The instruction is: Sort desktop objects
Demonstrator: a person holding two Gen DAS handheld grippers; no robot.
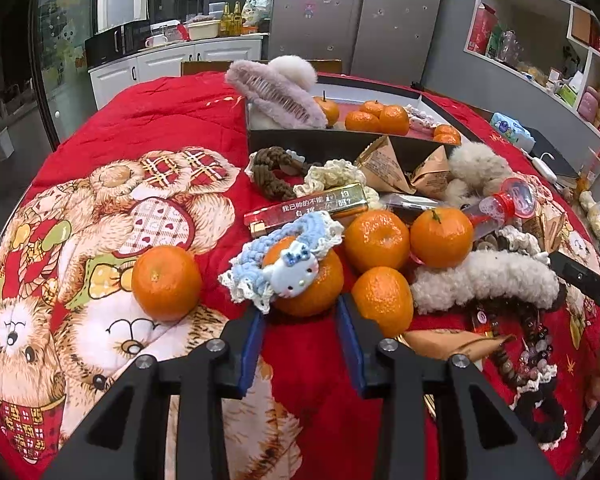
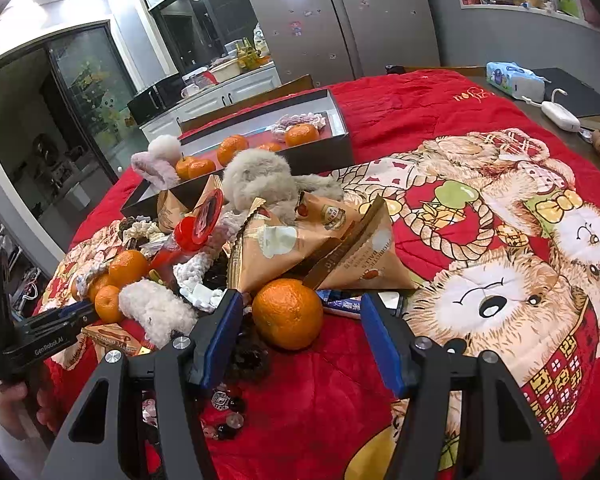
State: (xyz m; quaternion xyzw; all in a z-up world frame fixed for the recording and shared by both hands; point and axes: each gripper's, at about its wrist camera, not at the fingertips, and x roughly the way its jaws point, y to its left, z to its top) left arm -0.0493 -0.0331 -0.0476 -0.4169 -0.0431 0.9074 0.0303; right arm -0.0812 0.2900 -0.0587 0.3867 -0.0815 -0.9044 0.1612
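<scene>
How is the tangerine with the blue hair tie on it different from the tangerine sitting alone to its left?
The tangerine with the blue hair tie is partly covered and sits among other fruit, right at the left gripper fingertips. The lone tangerine is bare, apart on the red cloth. Both are orange, round and similar in size.

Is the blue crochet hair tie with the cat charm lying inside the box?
No, the blue hair tie is draped over a tangerine outside the box.
</scene>
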